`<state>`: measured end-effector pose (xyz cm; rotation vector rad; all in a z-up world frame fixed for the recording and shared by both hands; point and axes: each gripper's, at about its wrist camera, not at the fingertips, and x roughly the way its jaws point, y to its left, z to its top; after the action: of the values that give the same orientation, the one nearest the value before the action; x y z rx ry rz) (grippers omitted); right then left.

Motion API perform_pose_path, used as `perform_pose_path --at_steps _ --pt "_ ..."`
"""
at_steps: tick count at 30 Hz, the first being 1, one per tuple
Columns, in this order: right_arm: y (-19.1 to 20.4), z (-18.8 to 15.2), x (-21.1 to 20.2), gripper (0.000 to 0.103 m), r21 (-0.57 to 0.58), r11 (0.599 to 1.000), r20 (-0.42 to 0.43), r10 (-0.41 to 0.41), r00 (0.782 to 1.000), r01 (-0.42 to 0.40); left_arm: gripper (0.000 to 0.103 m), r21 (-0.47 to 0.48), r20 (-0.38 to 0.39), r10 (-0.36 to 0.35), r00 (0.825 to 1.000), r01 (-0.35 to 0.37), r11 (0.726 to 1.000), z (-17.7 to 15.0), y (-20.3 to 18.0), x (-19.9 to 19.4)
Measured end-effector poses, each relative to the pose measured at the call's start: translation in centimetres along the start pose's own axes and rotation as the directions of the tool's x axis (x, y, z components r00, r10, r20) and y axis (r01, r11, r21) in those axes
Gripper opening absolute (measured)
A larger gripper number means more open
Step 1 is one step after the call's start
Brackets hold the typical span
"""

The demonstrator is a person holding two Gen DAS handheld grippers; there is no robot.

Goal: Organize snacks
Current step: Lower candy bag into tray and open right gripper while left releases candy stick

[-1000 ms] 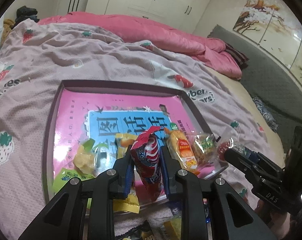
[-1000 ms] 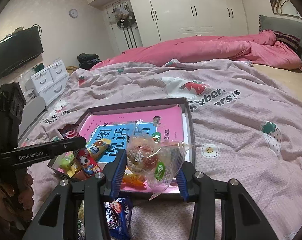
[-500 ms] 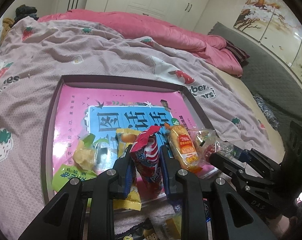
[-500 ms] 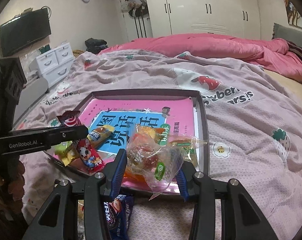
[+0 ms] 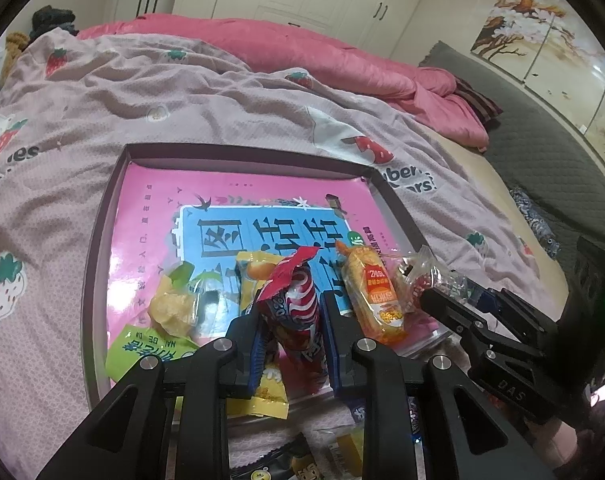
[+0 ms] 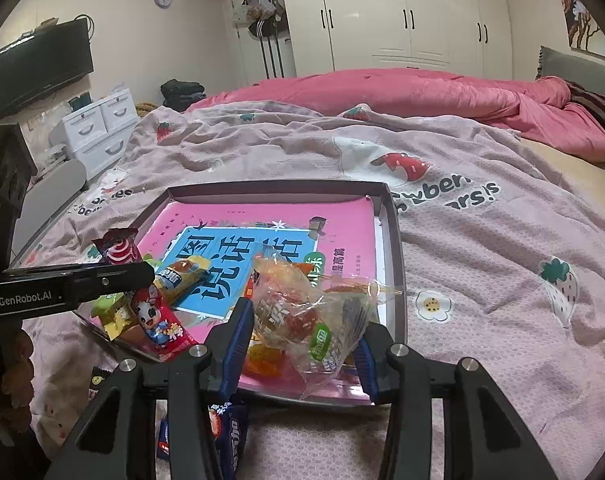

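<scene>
A shallow dark-rimmed tray (image 5: 102, 216) with a pink and blue book cover inside lies on the bed; it also shows in the right wrist view (image 6: 394, 240). My left gripper (image 5: 292, 320) is shut on a red, white and blue striped snack pack (image 5: 298, 300), held over the tray's near edge. My right gripper (image 6: 302, 332) is shut on a clear plastic bag of snacks (image 6: 302, 312) over the tray's near right corner. An orange snack pack (image 5: 376, 292), a yellow pack (image 5: 254, 276) and a crumpled yellow-green wrapper (image 5: 172, 306) lie in the tray.
Loose snack packs lie on the pink strawberry bedspread (image 5: 182, 100) in front of the tray, among them a blue one (image 6: 230, 432) and a black one (image 5: 278, 464). A pink duvet (image 6: 422, 92) is heaped at the back. White drawers (image 6: 98, 128) stand left.
Both grippers have moved forward a little over the tray's near edge, each holding its snack. The tray looks closer and larger in both views.
</scene>
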<state>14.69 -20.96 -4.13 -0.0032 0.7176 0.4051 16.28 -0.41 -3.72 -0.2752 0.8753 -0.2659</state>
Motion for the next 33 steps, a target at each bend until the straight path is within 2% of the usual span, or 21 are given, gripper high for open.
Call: perform_pose_path --at_steps 24,29,33 --pt "-1.4 0.0 -0.1 0.056 0.062 0.997 -0.002 -0.043 0.999 0.043 0.027 0.005 -0.015 -0.002 1.000 0.002 1.000 0.0 0.0 0.0" --pt "-1.7 0.2 -0.5 0.059 0.076 0.996 0.012 -0.042 0.999 0.041 0.035 0.001 -0.016 0.001 1.000 -0.001 1.000 0.1 0.2 -0.2" --pt "-1.9 0.2 -0.7 0.059 0.086 0.995 0.015 -0.046 0.999 0.044 0.038 0.000 -0.011 0.005 1.000 -0.005 1.000 0.2 0.2 -0.4"
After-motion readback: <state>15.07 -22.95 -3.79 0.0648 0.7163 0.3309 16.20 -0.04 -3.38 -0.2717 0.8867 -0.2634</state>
